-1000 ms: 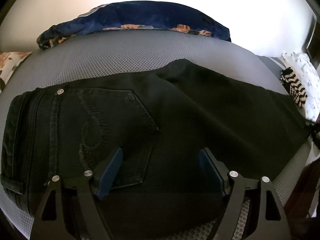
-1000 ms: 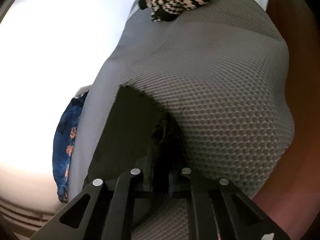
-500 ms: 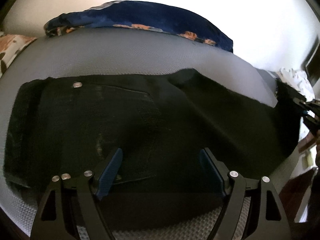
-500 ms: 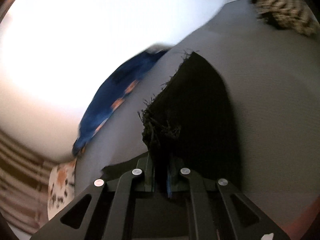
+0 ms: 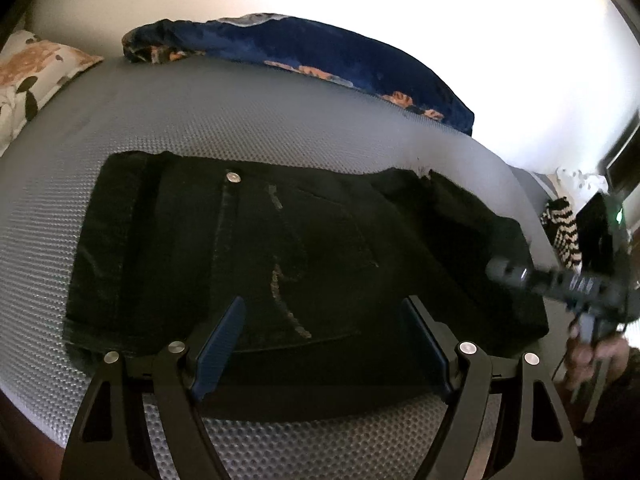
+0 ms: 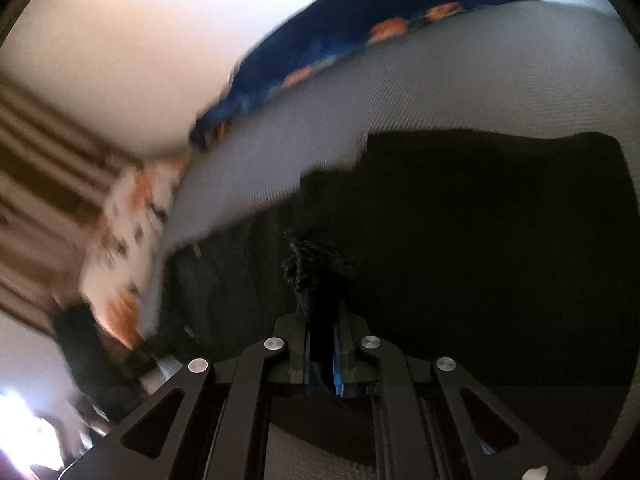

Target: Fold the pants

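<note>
So the right hand-held gripper point(image 6: 322, 344) is pinched tight on the frayed hem point(image 6: 304, 268) of the black jeans point(image 5: 280, 256), with the leg hanging from it in a dark sheet over the rest of the pair. The left hand-held gripper point(image 5: 320, 344) is spread wide with nothing between its blue pads point(image 5: 218, 340), hovering above the back pocket point(image 5: 320, 248) near the waistband end. The jeans themselves lie flat on the bed's grey mesh-textured mattress point(image 5: 280, 128), waistband to the left in the left wrist view, a blue floral blanket point(image 5: 320, 48) bunched along the far edge.

What worries me: that grip is only on the ragged hem threads, so a quick swing could let the denim slip out mid-fold. Also, with nothing pinning the waistband, dragging the leg across might pull the whole pair askew, leaving the hem off the waistband and a crooked fold.
</note>
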The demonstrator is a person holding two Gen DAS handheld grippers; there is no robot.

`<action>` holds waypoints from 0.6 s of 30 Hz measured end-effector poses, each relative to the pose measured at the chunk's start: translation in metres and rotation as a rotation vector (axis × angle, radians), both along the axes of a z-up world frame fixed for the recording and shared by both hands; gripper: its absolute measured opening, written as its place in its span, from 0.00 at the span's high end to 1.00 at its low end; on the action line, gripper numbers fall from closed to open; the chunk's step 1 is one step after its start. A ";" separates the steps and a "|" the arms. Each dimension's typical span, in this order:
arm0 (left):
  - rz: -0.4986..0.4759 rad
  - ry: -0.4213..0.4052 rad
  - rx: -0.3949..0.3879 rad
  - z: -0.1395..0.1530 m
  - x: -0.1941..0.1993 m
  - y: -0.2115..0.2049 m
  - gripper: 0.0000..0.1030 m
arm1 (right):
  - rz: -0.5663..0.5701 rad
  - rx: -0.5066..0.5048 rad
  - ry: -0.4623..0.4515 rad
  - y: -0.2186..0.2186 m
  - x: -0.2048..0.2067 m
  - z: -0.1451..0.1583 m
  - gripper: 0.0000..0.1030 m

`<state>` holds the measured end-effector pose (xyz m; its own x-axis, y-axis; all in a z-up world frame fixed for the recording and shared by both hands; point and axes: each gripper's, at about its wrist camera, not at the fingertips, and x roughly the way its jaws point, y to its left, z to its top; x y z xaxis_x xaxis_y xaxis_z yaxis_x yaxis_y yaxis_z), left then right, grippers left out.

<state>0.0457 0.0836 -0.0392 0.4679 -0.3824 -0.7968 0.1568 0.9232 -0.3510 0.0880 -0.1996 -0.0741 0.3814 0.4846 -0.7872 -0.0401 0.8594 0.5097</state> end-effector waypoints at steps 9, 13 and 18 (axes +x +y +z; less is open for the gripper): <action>-0.023 -0.003 -0.038 0.003 0.000 -0.003 0.22 | 0.170 -0.135 0.025 0.036 -0.025 -0.020 0.90; -0.049 0.016 -0.061 0.004 0.001 -0.012 0.22 | 0.213 -0.156 0.021 0.048 -0.030 -0.019 0.75; -0.082 0.053 -0.126 0.005 0.003 -0.023 0.22 | 0.210 -0.108 0.007 0.034 -0.046 -0.001 0.66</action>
